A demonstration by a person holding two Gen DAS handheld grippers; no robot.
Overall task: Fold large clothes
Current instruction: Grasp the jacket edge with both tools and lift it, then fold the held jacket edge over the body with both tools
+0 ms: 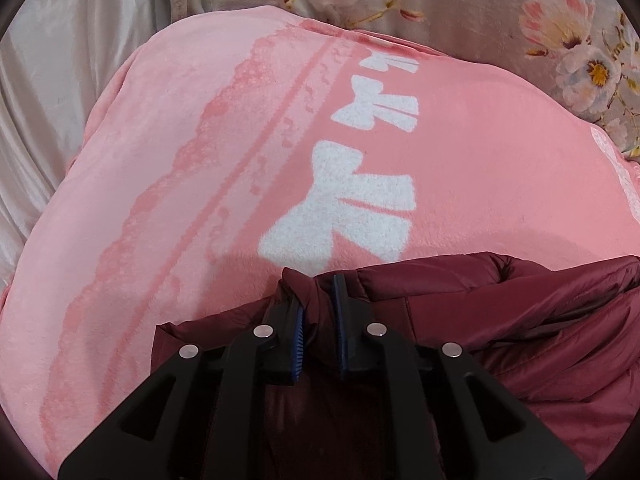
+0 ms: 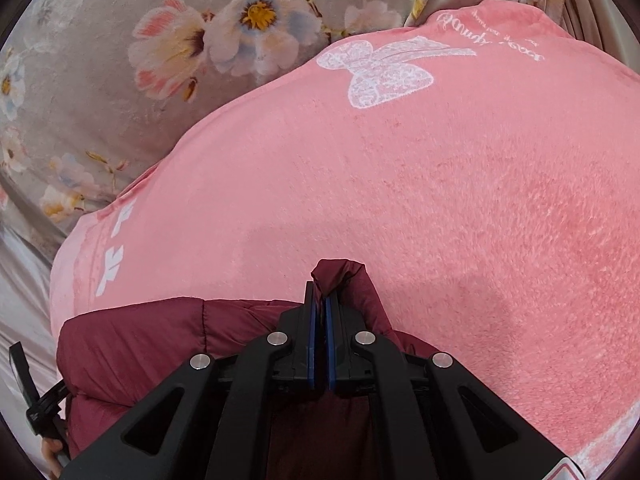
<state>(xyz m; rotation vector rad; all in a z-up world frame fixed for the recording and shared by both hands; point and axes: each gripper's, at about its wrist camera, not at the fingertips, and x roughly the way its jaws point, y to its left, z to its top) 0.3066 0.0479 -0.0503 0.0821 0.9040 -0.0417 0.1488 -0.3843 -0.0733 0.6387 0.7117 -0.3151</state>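
A dark red padded jacket (image 1: 540,320) lies over a pink fleece blanket (image 1: 160,160) and hangs from both grippers. My left gripper (image 1: 318,300) is shut on a bunched edge of the jacket, with fabric squeezed between its blue pads. My right gripper (image 2: 321,300) is shut on another edge of the same jacket (image 2: 140,336); a small fold pokes out above its fingertips. The jacket stretches between the two grippers. The left gripper also shows at the far left of the right wrist view (image 2: 32,400).
The pink blanket (image 2: 440,200) has white bow prints and covers most of the surface. Grey floral bedding (image 2: 100,80) lies behind it, also seen in the left wrist view (image 1: 500,8). Pale satin fabric (image 1: 60,80) lies at the left.
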